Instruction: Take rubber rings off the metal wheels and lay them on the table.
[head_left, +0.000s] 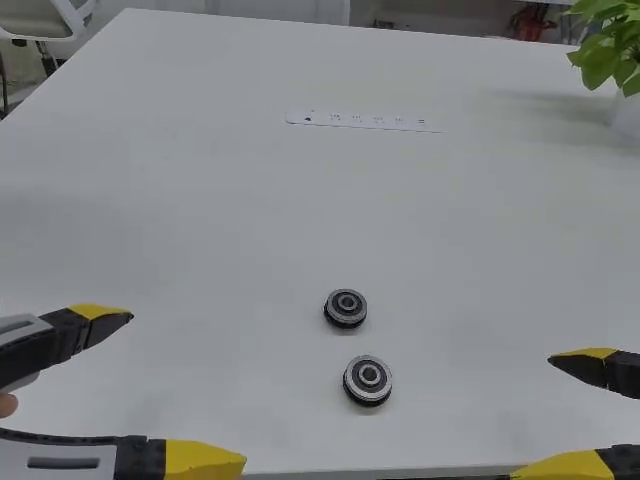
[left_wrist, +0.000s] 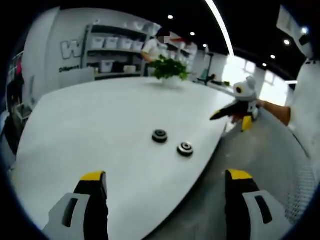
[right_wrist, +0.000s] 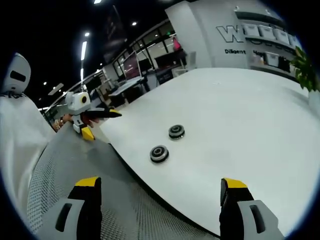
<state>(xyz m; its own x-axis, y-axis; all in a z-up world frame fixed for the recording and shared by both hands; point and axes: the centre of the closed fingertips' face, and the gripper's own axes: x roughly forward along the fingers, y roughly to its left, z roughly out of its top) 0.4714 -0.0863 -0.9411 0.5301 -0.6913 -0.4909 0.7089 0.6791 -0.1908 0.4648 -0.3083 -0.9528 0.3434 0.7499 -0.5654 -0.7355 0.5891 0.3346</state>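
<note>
Two metal wheels are shown on the white bench (head_left: 200, 200), near its front edge. The far wheel (head_left: 346, 308) lies at centre, with the near wheel (head_left: 368, 380) just beside it at 5 o'clock. Dark rubber rings (head_left: 368, 399) are seen round their rims, but finer detail cannot be made out. The left gripper (head_left: 182, 388) at 8 o'clock and the right gripper (head_left: 538, 414) at 4 o'clock are cut off by the frame. The fingers of each are spread wide, and nothing is held.

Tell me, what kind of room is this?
Probably a lab or workshop in an open office: a big white table with a power strip, bin-filled shelves on the wall, and a potted plant.
</note>
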